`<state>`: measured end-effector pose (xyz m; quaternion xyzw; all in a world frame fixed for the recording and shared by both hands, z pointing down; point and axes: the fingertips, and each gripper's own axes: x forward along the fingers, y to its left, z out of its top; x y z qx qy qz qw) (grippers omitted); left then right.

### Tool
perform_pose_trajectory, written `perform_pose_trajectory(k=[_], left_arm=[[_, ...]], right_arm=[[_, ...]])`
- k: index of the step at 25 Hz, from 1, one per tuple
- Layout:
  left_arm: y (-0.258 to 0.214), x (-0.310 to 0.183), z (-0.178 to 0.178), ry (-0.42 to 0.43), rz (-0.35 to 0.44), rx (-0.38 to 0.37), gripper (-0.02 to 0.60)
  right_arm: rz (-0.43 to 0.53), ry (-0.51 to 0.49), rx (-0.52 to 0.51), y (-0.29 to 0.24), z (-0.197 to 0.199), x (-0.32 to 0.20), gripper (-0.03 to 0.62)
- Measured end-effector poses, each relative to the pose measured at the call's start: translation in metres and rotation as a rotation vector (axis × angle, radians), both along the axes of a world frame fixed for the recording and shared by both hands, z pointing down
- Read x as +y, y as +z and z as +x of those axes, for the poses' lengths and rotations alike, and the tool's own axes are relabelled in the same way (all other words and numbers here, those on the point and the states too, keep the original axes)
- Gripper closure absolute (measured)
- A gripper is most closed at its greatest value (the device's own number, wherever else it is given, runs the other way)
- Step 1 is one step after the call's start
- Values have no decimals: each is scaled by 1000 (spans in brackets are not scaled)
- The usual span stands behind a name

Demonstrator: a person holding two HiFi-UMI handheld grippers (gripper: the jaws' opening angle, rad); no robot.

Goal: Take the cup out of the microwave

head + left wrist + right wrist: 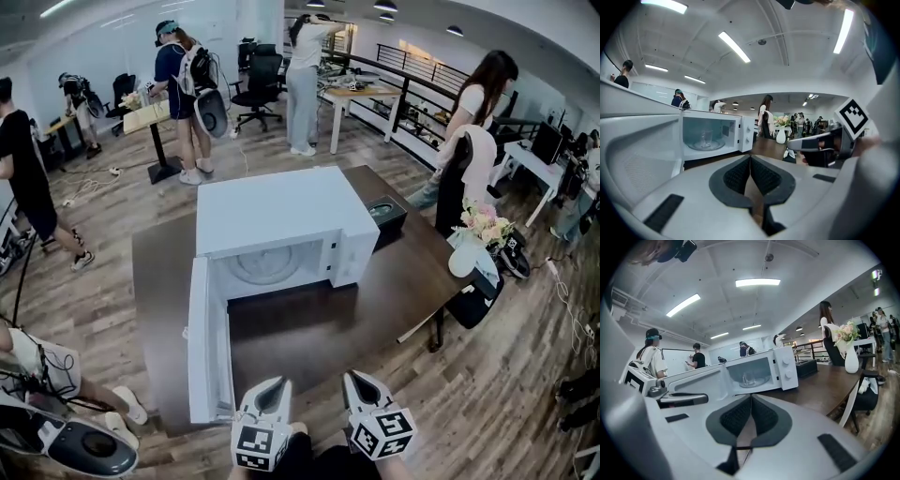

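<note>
Near the centre of the head view, a white microwave [281, 220] stands on a dark brown table [375, 309]. Its door [199, 342] is swung fully open toward the lower left of the frame. Inside, the clear glass cup [707, 138] stands upright on the round turntable [267, 265]. Both gripper views show it there: small and left of centre in the left gripper view, just above centre in the right gripper view.

Along the bottom edge of the head view the 2 grippers sit side by side, near the table's front edge and well apart from the microwave. The left gripper [272, 382] is at lower centre, with the right gripper [359, 377] just to its right. The left gripper's fingers [738, 176] are pressed together with nothing between them. The right gripper's fingers [736, 417] are likewise closed and empty.

At the right edge of the table stands a white vase of flowers [466, 255]. A black box [386, 216] sits just behind the microwave's right corner.
</note>
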<state>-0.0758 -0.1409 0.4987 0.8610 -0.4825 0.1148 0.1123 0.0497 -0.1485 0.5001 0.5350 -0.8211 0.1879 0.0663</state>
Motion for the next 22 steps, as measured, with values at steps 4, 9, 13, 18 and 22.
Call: perform_pose_trajectory(k=[4, 9, 13, 18, 22], left_arm=[[4, -13, 0, 2, -16, 7, 575], [10, -25, -3, -14, -46, 15, 575], [13, -47, -1, -39, -53, 23, 575], [17, -78, -6, -80, -63, 26, 575], [15, -104, -9, -121, -56, 28, 575]], right_arm=[[-26, 6, -7, 9, -7, -12, 600], [-42, -5, 4, 12, -12, -27, 600], [-48, -34, 14, 15, -13, -55, 600], [-52, -63, -4, 13, -18, -98, 600], [-61, -82, -27, 13, -18, -129, 600]])
